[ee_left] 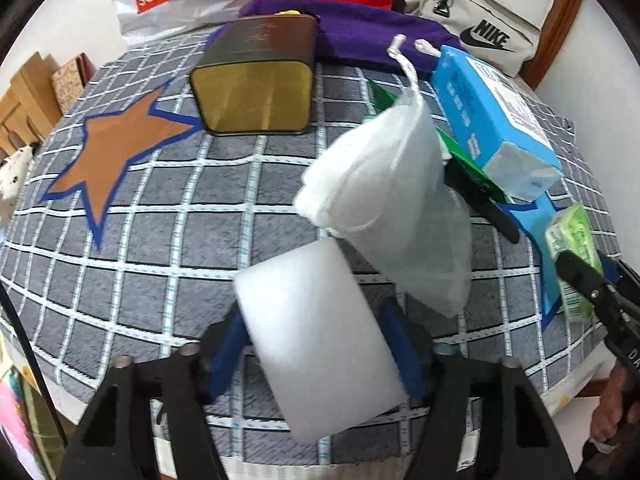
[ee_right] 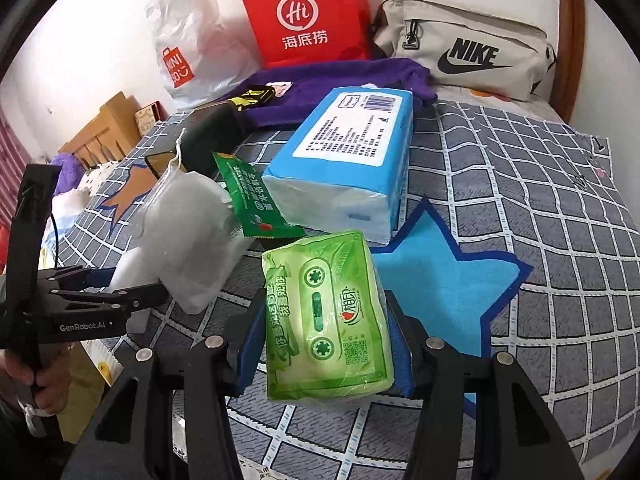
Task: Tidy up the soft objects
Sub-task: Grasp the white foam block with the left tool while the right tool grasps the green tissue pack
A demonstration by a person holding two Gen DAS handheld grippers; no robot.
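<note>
My left gripper (ee_left: 316, 332) is shut on a white foam block (ee_left: 316, 336), held just above the checked bedspread. A white mesh drawstring pouch (ee_left: 384, 192) lies right beyond it, leaning on a green sachet (ee_right: 248, 204) and a blue tissue pack (ee_left: 496, 128). My right gripper (ee_right: 324, 316) is shut on a green pocket tissue pack (ee_right: 328, 320), held over the edge of the blue star patch (ee_right: 444, 276). The right gripper also shows at the right edge of the left wrist view (ee_left: 592, 280). The left gripper shows at the left of the right wrist view (ee_right: 120, 296).
A dark tin box (ee_left: 256, 80) lies on its side near an orange star patch (ee_left: 116, 148). A purple cloth (ee_left: 360, 28), a red paper bag (ee_right: 312, 12), a white shopping bag (ee_right: 188, 40) and a beige waist bag (ee_right: 468, 44) line the wall behind.
</note>
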